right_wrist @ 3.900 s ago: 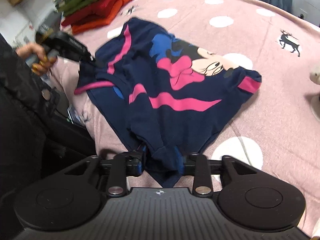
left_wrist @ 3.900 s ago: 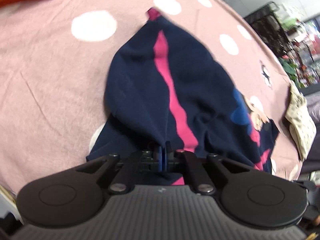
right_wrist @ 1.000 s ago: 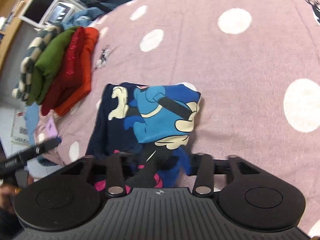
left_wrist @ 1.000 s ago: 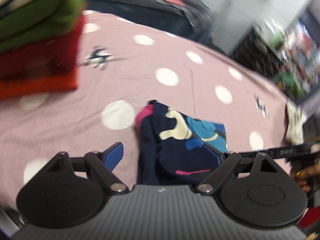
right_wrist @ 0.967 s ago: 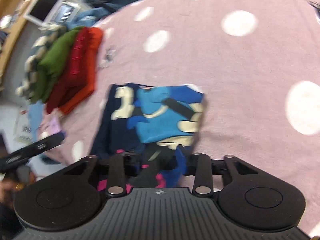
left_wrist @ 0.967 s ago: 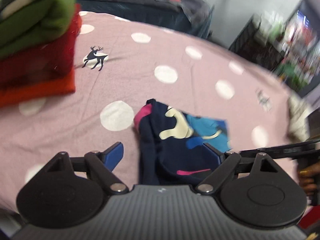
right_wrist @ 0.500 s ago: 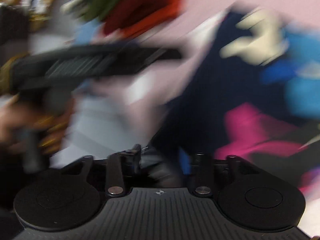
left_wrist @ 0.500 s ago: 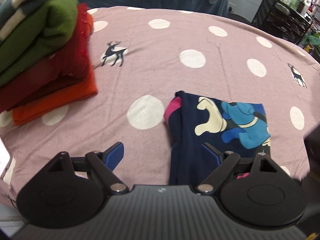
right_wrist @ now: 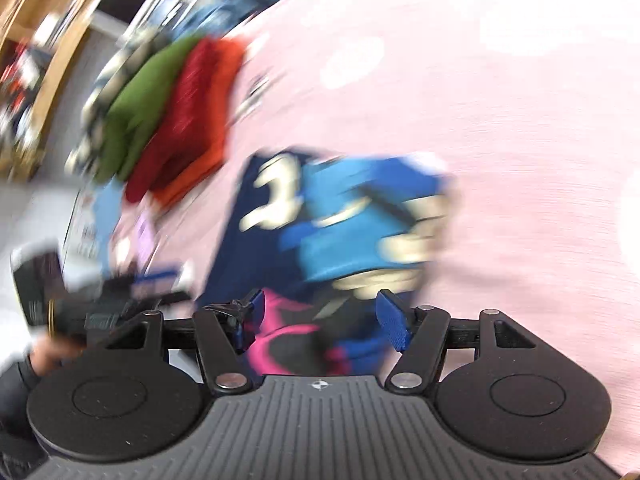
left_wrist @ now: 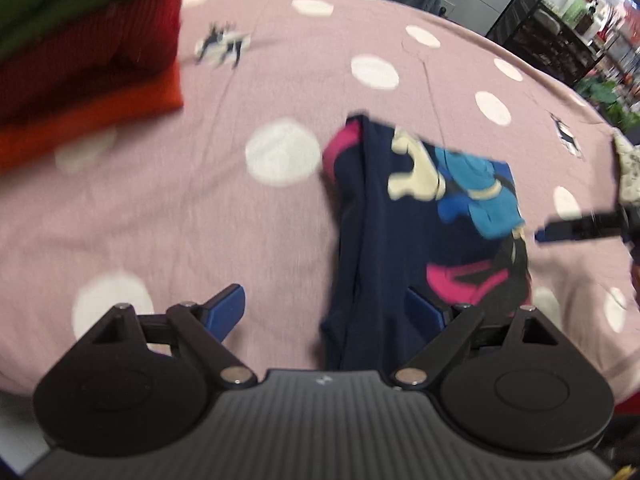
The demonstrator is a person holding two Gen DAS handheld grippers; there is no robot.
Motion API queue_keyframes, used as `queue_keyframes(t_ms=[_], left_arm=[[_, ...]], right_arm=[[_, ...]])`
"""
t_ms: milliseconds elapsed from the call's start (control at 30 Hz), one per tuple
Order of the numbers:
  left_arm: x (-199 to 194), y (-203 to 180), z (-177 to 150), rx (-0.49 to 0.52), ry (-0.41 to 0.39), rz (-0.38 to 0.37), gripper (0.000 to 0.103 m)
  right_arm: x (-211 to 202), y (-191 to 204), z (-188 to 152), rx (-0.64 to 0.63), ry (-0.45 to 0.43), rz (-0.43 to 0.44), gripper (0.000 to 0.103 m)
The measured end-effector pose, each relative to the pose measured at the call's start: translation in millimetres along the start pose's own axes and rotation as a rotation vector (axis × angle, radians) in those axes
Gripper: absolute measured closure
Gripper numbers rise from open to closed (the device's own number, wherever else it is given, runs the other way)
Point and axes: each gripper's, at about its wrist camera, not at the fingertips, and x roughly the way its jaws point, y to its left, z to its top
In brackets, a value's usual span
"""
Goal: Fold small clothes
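Note:
A small navy garment (left_wrist: 424, 216) with a blue cartoon print and pink trim lies folded on the pink dotted cloth (left_wrist: 240, 208). My left gripper (left_wrist: 324, 308) is open just above its near left edge, holding nothing. My right gripper (right_wrist: 320, 314) is open over the garment's (right_wrist: 320, 216) near end, holding nothing; that view is blurred by motion. The right gripper's fingers (left_wrist: 576, 228) also show at the right edge of the left wrist view.
A stack of folded red, orange and green clothes (left_wrist: 80, 52) sits at the far left, and also shows in the right wrist view (right_wrist: 172, 112). A pale patterned cloth (left_wrist: 628, 172) lies at the right edge. A black rack (left_wrist: 552, 40) stands beyond the table.
The garment went from spread out and held by both grippers to folded and lying free. My right gripper opened in the last half second and swung back over the garment.

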Motion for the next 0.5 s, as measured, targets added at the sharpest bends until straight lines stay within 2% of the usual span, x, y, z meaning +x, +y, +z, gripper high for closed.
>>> queue_keyframes(t_ms=[100, 200, 300, 333, 400, 433, 467, 500], left_arm=[[6.2, 8.5, -19.7, -0.006, 0.045, -0.041, 0.016], [14.7, 11.9, -29.3, -0.043, 0.043, -0.114, 0.016], [34.2, 9.7, -28.0, -0.131, 0.046, -0.202, 0.026], [42.1, 5.5, -25.6, -0.138, 0.07, -0.216, 0.031], [49.1, -9.1, -20.5, -0.096, 0.067, -0.214, 0.034], [53.1, -15.8, -18.2, -0.077, 0.078, -0.217, 0.044], [56.0, -20.5, -16.5, -0.072, 0.082, -0.196, 0.063], [57.9, -22.6, -14.4, -0.072, 0.088, -0.199, 0.074]], right_arm=[[-10.0, -27.0, -3.1, 0.079, -0.038, -0.023, 0.001], [-3.0, -36.1, -9.0, 0.147, -0.053, 0.015, 0.0], [15.0, -37.8, -10.2, 0.183, -0.067, 0.023, 0.0], [21.0, -36.4, -11.0, 0.179, -0.08, 0.018, 0.0], [29.6, -35.9, -10.1, 0.17, -0.115, 0.038, 0.0], [29.8, -36.5, -7.4, 0.166, -0.129, 0.058, 0.0], [34.8, -34.0, -4.9, 0.161, -0.137, 0.067, 0.0], [39.0, -30.5, -2.7, 0.153, -0.155, 0.06, 0.0]])
